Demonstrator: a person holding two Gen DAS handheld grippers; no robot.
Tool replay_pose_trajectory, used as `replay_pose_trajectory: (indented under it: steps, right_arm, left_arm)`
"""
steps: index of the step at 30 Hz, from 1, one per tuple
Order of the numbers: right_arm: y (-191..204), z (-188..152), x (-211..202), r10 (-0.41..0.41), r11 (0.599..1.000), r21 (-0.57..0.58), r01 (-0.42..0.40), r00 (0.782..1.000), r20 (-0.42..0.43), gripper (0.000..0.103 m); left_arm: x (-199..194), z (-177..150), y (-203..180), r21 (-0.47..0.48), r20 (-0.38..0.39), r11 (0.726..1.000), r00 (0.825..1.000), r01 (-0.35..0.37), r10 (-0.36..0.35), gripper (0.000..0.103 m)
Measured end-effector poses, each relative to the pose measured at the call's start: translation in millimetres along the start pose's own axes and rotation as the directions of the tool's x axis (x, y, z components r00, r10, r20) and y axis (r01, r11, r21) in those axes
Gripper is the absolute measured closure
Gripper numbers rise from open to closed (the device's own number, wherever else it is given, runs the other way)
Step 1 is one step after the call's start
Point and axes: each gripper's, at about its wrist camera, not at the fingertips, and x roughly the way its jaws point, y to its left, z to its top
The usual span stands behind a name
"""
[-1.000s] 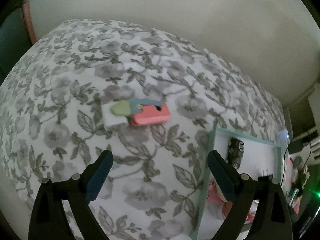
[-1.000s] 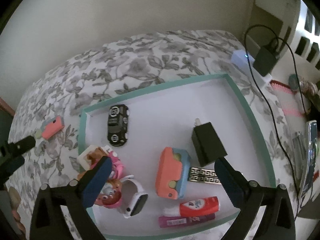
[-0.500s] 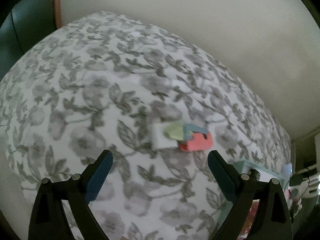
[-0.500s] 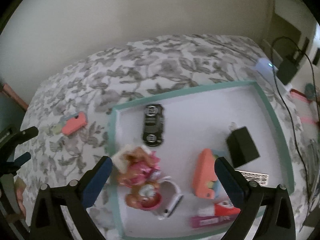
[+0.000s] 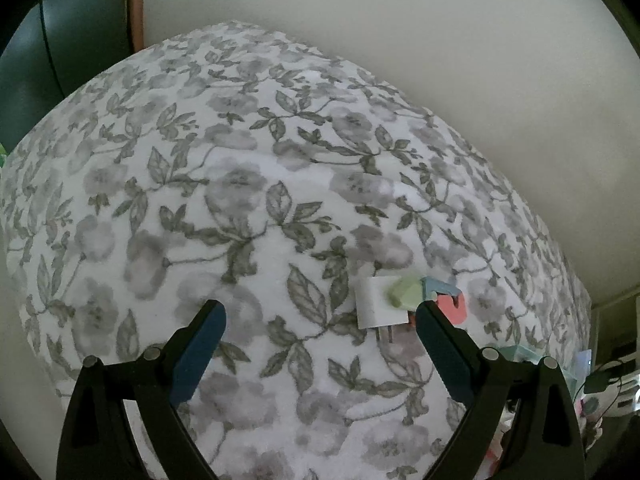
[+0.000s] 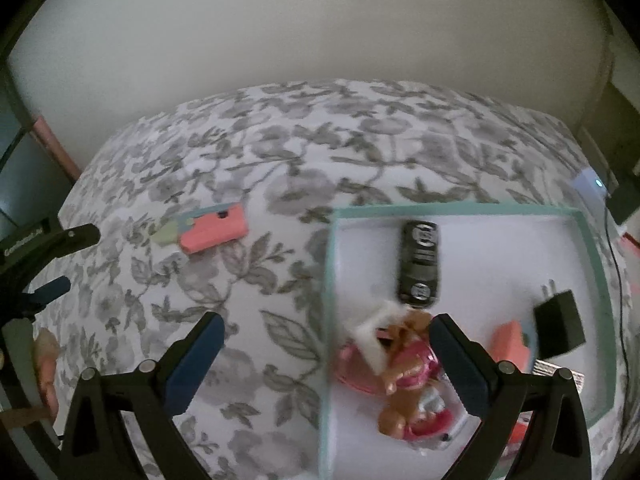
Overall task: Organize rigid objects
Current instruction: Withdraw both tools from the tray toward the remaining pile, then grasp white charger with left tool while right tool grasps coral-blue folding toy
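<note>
A coral, blue and green toy block [image 6: 210, 229] lies on the floral bedspread [image 6: 248, 304], left of the teal-rimmed white tray [image 6: 329, 300]. In the left wrist view the same toy [image 5: 416, 294] lies on a white card just above my right fingertip. My left gripper [image 5: 320, 332] is open and empty, above the bedspread [image 5: 240, 220]. My right gripper [image 6: 326, 346] is open and empty, straddling the tray's left rim. The left gripper also shows at the left edge of the right wrist view [image 6: 56, 264].
The tray holds a black toy car [image 6: 419, 266], a black charger [image 6: 560, 324], pink dolls [image 6: 404, 376] and another coral block [image 6: 510, 340]. A white power block and cables [image 6: 592, 184] lie right of the tray. A wall runs behind the bed.
Both grippers have swung left. The coral toy has slid right and down in the left view; the tray has shifted right in the right view. Both stay open.
</note>
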Motion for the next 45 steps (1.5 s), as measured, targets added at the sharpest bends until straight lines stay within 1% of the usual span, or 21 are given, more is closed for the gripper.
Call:
replay_pose_trajectory:
  steps: [3,7,11,13,18,23,26,29,34,41,45]
  right_arm:
    - [9,3,4,0.011,1.000,-0.010,-0.011,1.000,0.001,0.000]
    - [19,14,6,0.030,0.999,-0.020,-0.029,0.999,0.027,0.000]
    - [28,26,17,0.063,0.998,-0.016,-0.062,0.998,0.026,0.000]
    - [32,31,25,0.064,0.998,-0.023,-0.064,0.998,0.021,0.000]
    - [43,41,43,0.085,0.996,-0.027,-0.084,0.996,0.009,0.000]
    - [51,48,63,0.100,0.995,-0.015,-0.100,0.995,-0.006,0.000]
    - [55,50,75,0.114,0.993,-0.011,-0.114,0.993,-0.020,0.000]
    - [59,51,88,0.111,0.993,-0.024,-0.112,0.993,-0.038,0.000]
    - [66,50,104,0.118,0.992,-0.046,-0.121,0.991,-0.064,0.000]
    - [78,53,113,0.133,0.987,-0.078,-0.139,0.989,-0.069,0.000]
    - [82,54,119,0.151,0.985,-0.076,-0.156,0.986,-0.064,0.002]
  left_arm:
    - [7,2,-1,0.004,-0.016,1.000,1.000,0.004,-0.004,0.007]
    - [20,4,-3,0.008,-0.050,1.000,0.999,0.008,-0.008,0.007]
    - [35,5,-2,0.009,-0.083,1.000,0.996,-0.011,0.011,0.007]
    - [41,6,1,-0.008,-0.098,1.000,0.995,-0.014,0.013,0.007]
    - [49,9,8,-0.051,-0.105,0.998,0.994,-0.022,0.017,0.007]
    - [62,8,11,-0.083,-0.139,0.996,0.990,-0.026,0.014,0.007]
    - [65,9,9,-0.093,-0.139,0.995,0.990,-0.023,0.010,0.007]
    - [70,9,9,-0.105,-0.139,0.994,0.990,-0.030,0.015,0.007]
    - [82,9,8,-0.127,-0.160,0.991,0.987,-0.030,0.009,0.007]
    - [80,11,14,-0.134,-0.157,0.991,0.988,-0.028,0.007,0.007]
    - [80,12,18,-0.141,-0.157,0.989,0.988,-0.035,0.012,0.007]
